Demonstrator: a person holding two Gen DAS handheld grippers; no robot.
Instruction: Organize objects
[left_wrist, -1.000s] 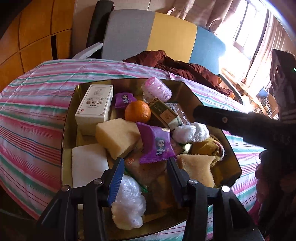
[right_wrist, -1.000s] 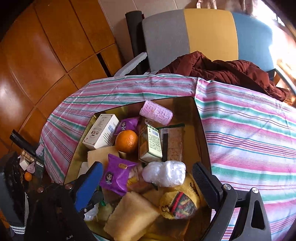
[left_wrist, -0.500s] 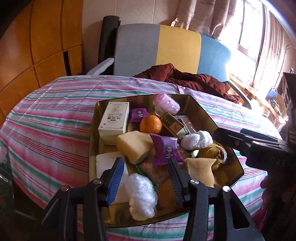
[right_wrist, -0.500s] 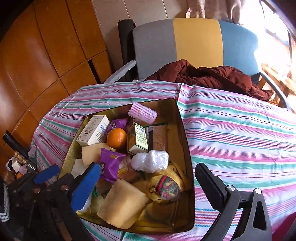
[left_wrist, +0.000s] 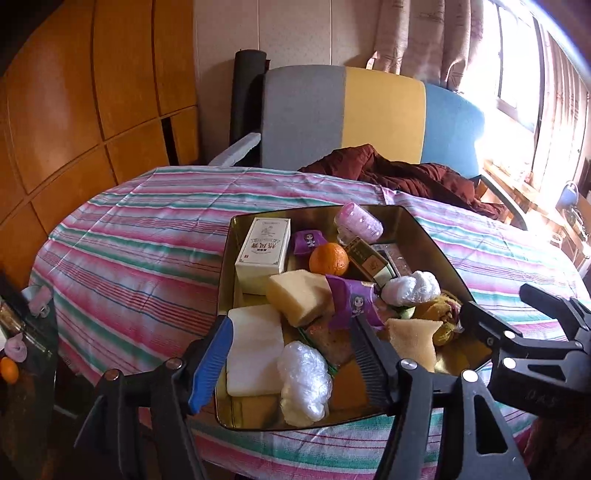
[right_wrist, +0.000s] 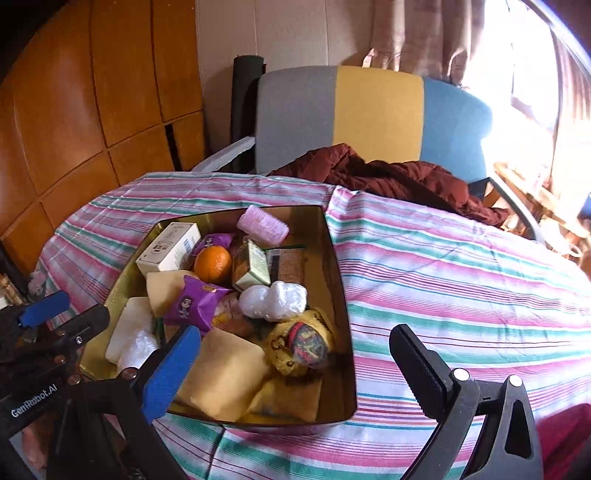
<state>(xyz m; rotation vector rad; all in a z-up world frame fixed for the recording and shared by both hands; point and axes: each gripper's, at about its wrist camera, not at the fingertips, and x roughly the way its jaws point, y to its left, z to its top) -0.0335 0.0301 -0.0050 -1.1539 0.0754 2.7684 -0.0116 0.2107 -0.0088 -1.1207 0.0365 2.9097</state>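
Everything the task concerns sits piled in the gold tray (left_wrist: 432, 236), lower centre of your left wrist view: a white box (left_wrist: 263, 249) and an orange (left_wrist: 328, 258) toward its far side, a purple snack packet (left_wrist: 354, 301) leaning on a yellow sponge block (left_wrist: 299, 295) mid-tray, and a crumpled plastic wad (left_wrist: 303, 382) beside a white pad (left_wrist: 255, 350) at the near edge. The heap is loose and overlapping, so it reads equally as goods just gathered in or a jumble waiting to be sorted out. Your left gripper (left_wrist: 291, 358) hangs above the near corner with its jaws apart and nothing between them, framing the plastic wad and the pad. Your right gripper (right_wrist: 295, 363) is likewise spread wide and empty, low in its frame over the tray's near end. Around the tray, the striped cloth on the worktop (right_wrist: 443, 266) lies bare, with room to set things down.
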